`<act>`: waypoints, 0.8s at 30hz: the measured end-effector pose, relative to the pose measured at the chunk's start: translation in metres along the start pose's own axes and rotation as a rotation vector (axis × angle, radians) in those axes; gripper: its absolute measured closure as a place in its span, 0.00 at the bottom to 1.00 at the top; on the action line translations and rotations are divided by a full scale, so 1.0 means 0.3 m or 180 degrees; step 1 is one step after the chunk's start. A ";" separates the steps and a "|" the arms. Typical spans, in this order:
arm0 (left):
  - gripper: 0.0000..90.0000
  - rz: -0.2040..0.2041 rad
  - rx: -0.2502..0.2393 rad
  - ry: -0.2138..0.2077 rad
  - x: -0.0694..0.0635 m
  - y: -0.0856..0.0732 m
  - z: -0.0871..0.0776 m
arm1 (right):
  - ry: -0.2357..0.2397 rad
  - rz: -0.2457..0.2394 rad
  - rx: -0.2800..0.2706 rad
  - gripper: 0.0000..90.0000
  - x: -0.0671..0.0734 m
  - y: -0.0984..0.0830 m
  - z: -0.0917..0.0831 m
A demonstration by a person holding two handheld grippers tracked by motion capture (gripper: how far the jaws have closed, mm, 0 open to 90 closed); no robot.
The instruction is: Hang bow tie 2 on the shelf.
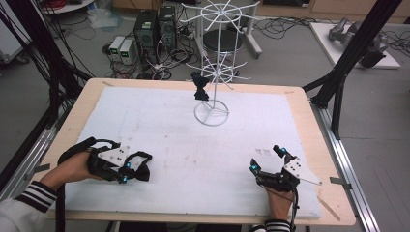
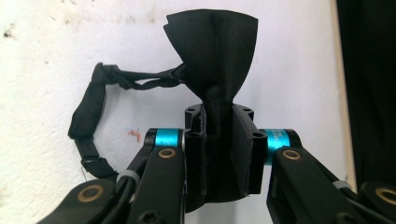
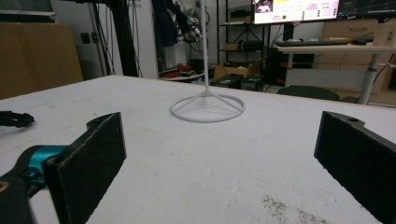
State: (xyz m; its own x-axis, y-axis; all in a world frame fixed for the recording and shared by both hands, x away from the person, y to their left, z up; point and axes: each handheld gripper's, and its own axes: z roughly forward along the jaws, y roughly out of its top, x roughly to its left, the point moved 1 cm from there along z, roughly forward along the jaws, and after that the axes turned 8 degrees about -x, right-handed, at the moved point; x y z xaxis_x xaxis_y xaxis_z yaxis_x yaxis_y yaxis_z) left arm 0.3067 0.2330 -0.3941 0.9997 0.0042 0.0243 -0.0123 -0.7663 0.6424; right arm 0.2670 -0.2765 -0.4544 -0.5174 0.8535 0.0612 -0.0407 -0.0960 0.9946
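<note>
Half the bow tie [image 2: 212, 60] tool-hidden

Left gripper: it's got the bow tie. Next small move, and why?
Probably lift the left gripper clear and carry it toward the white wire rack. Its jaws are shut on the knot of the black bow tie, whose strap trails on the white mat. Another bow tie already hangs on the rack. The right gripper rests open.

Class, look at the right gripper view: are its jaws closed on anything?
No: the right gripper stands wide open, bare white table cover between its jaws.
</note>
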 end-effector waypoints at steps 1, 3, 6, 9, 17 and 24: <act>0.84 -0.0005 -0.0028 0.0012 0.003 0.001 -0.003 | 0.0000 0.0002 0.0000 0.02 0.000 0.000 0.000; 0.84 -0.0058 -0.0106 0.0030 0.007 0.000 -0.007 | 0.0000 -0.0004 -0.0001 0.02 0.000 0.000 0.000; 0.84 -0.0147 -0.0278 0.0068 0.015 0.000 -0.021 | 0.0000 0.0000 0.0000 0.02 0.000 0.000 0.000; 0.84 -0.0194 -0.0444 0.0116 0.021 0.000 -0.037 | 0.0001 0.0000 0.0000 0.02 0.000 0.000 0.000; 0.84 -0.0449 -0.1046 0.0291 0.048 0.003 -0.089 | 0.0001 -0.0006 0.0002 0.02 0.000 0.000 0.000; 0.84 -0.0540 -0.1315 0.0508 0.055 0.007 -0.116 | 0.0001 -0.0007 0.0001 0.02 0.000 0.000 0.000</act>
State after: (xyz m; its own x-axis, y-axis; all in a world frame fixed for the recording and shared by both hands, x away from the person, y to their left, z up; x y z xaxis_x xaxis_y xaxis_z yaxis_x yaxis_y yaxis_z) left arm 0.3225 0.2537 -0.3657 0.9730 0.2307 -0.0106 0.1109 -0.4266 0.8976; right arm 0.2671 -0.2766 -0.4544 -0.5175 0.8536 0.0588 -0.0417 -0.0938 0.9947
